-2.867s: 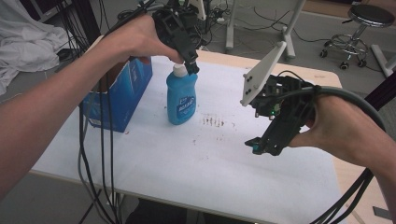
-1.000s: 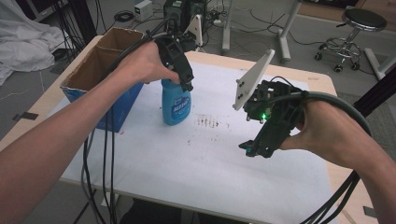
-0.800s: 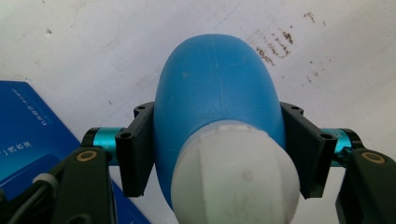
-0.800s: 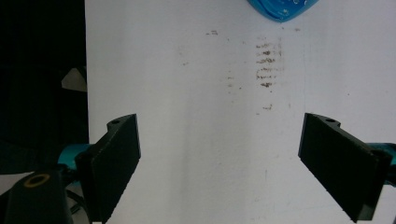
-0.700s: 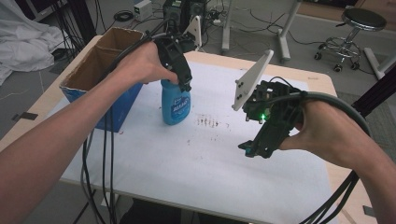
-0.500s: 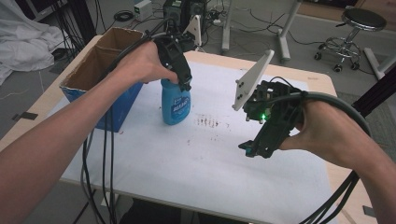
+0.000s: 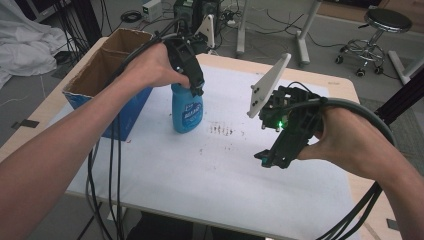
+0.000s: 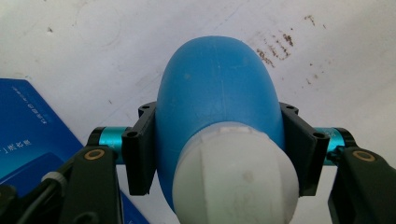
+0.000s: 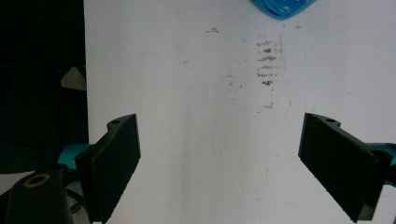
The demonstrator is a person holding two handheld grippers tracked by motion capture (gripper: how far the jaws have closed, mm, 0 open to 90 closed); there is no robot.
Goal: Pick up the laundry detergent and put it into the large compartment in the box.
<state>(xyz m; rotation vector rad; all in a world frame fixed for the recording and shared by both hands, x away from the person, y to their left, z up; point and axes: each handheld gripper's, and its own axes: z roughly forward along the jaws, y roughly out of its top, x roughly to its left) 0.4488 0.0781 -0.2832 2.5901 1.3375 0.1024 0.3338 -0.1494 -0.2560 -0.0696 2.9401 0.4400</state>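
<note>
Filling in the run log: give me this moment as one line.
left hand-held gripper: shut on blue bottle, upright on table | right hand-held gripper: open, holding nothing | cardboard box: beside bottle

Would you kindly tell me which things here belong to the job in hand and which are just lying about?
In hand:
blue bottle
left gripper, shut on it
cardboard box, probably

Lying about:
stool
white cloth

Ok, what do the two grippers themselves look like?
Both are black. The left gripper has flat jaw pads on teal fittings with brass screws. The right gripper carries a pale three-cornered plate, a green light and a thick grey cable. Forearms are bare.
</note>
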